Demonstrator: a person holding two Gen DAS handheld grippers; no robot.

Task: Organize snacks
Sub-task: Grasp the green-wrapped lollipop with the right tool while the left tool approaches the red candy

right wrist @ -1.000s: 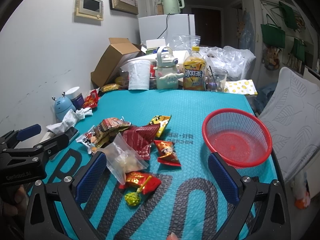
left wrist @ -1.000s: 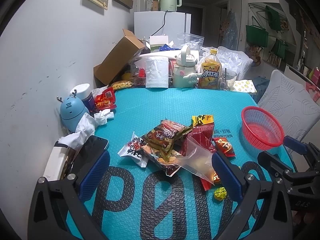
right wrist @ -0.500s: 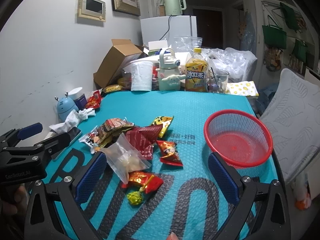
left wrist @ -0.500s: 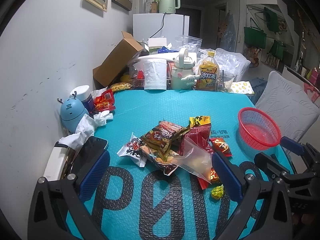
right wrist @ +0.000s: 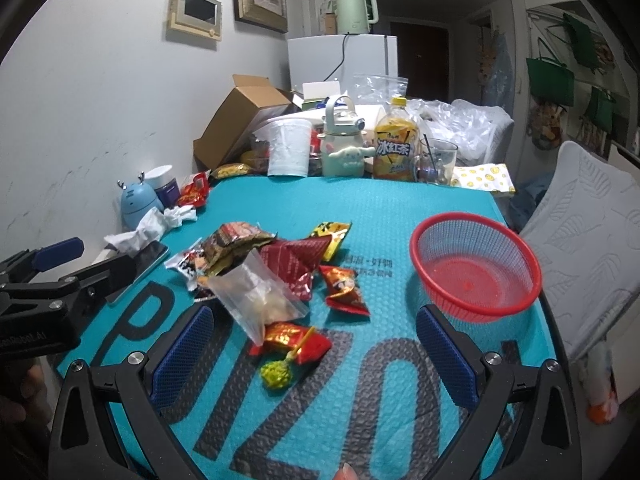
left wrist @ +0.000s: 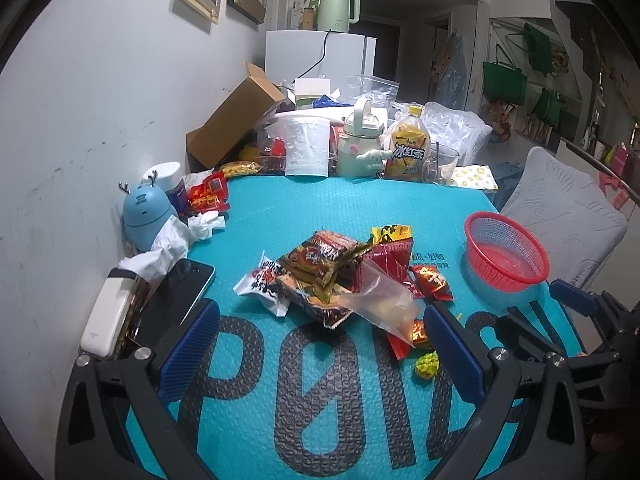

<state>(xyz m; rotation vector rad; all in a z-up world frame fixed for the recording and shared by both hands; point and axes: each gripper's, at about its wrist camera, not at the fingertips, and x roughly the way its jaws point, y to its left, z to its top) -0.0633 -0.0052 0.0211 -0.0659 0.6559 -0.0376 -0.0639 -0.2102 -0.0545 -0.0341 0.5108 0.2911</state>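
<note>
Snack pile (right wrist: 276, 276) and empty basket (right wrist: 476, 268) on bench.
Both tools, left (left wrist: 320, 344) and right (right wrist: 312, 356), gape apart near the pile, poised to pick.

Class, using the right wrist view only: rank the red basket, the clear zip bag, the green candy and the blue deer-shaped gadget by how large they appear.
1. red basket
2. clear zip bag
3. blue deer-shaped gadget, though it sits farther away, so its true size is unsure
4. green candy
</note>
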